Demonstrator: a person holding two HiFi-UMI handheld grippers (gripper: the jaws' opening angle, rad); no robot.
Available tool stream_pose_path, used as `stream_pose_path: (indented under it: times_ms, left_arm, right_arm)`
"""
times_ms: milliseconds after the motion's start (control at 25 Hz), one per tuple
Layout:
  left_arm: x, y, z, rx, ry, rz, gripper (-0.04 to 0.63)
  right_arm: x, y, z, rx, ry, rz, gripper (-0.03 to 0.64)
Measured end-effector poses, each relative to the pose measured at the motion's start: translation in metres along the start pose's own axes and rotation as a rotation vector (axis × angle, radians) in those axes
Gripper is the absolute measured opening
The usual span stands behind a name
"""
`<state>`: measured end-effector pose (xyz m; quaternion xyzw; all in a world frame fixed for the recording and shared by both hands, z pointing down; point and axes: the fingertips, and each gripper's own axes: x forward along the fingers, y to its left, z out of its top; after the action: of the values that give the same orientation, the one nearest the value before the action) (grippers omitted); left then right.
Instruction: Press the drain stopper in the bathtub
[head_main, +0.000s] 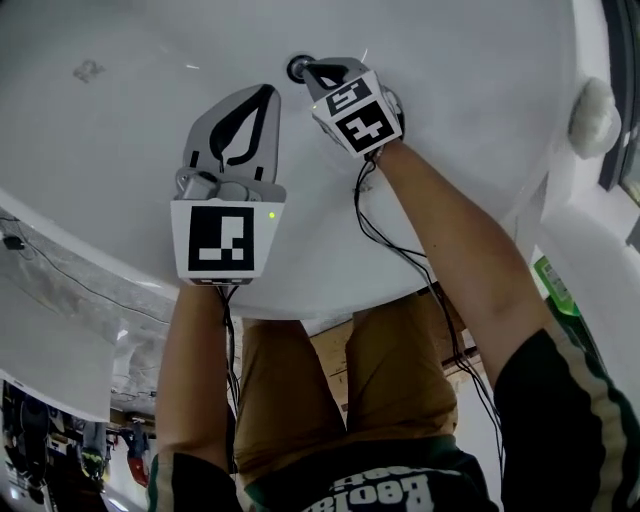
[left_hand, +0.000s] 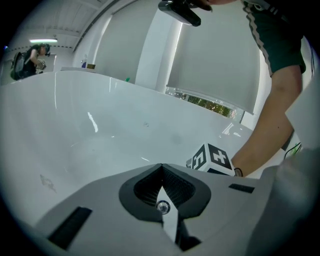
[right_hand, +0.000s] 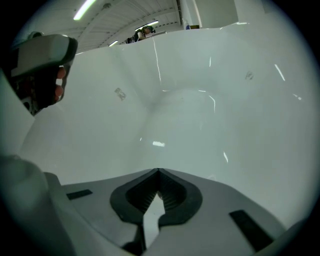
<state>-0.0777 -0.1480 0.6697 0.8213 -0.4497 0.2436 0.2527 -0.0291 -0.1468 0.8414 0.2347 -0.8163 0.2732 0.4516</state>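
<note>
Two tongs (head_main: 266, 92) (head_main: 312, 68); bathtub (head_main: 120, 150); seemingly one stopper (head_main: 297, 68)

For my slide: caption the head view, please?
Left gripper and right gripper, shut, inside a white bathtub, right one by the drain stopper.

A ceiling strip light (right_hand: 86, 8) glows overhead, and a white blind (left_hand: 215, 55) covers most of a window (left_hand: 207, 103) showing greenery.

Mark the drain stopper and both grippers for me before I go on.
drain stopper (head_main: 296, 68), head view, its visible dark face.
right gripper (head_main: 316, 70), head view, shut jaw tips by the drain stopper.
left gripper (head_main: 268, 92), head view, shut jaw tips.
</note>
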Motion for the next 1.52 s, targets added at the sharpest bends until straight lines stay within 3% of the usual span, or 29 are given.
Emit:
stream_pose_path:
  times_ms: [280, 880, 1080, 1320, 1520]
  left_arm:
    - [-0.022, -0.019, 0.041, 0.051, -0.022, -0.057, 0.008]
    - [-0.085, -0.068, 0.11, 0.109, -0.052, -0.141, 0.008]
    - [-0.121, -0.092, 0.141, 0.112, -0.067, -0.144, 0.008]
    - [-0.16, -0.121, 0.193, 0.17, -0.104, -0.121, 0.008]
    - [-0.207, -0.137, 0.241, 0.184, -0.161, -0.078, 0.008]
  right_arm:
    - [-0.061, 0.025, 0.032, 0.02, -0.094, 0.023, 0.011]
    - [-0.246, 0.063, 0.106, 0.033, -0.378, -0.07, 0.011]
    - [-0.319, 0.083, 0.134, -0.077, -0.445, -0.04, 0.011]
    - [-0.399, 0.101, 0.166, -0.183, -0.516, -0.04, 0.011]
    - [-0.472, 0.119, 0.181, -0.198, -0.576, -0.056, 0.011]
